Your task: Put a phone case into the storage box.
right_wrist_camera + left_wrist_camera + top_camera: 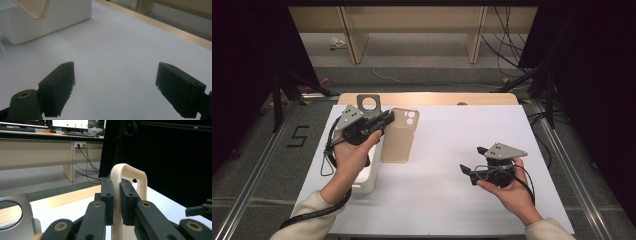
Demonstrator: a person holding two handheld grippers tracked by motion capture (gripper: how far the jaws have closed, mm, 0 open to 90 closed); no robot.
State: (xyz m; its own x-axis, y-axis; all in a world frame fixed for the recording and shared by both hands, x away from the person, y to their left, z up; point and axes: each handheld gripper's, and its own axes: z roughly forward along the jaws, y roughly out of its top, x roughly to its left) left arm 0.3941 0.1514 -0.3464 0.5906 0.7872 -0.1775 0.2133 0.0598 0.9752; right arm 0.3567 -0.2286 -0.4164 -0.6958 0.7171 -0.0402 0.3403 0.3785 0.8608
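A beige, translucent phone case with camera cut-outs at its far end hangs just above the white table top. My left gripper is shut on the case's left edge. In the left gripper view the two black jaws press on the case's rim, which stands upright between them. My right gripper is held low over the table at the right, open, with nothing between its jaws. A corner of the case shows at the top left of the right gripper view.
A white box sits on the table under the left hand, also visible as a white block. A grey metal plate with a round hole stands at the table's far left edge. Dark stands and cables flank the table.
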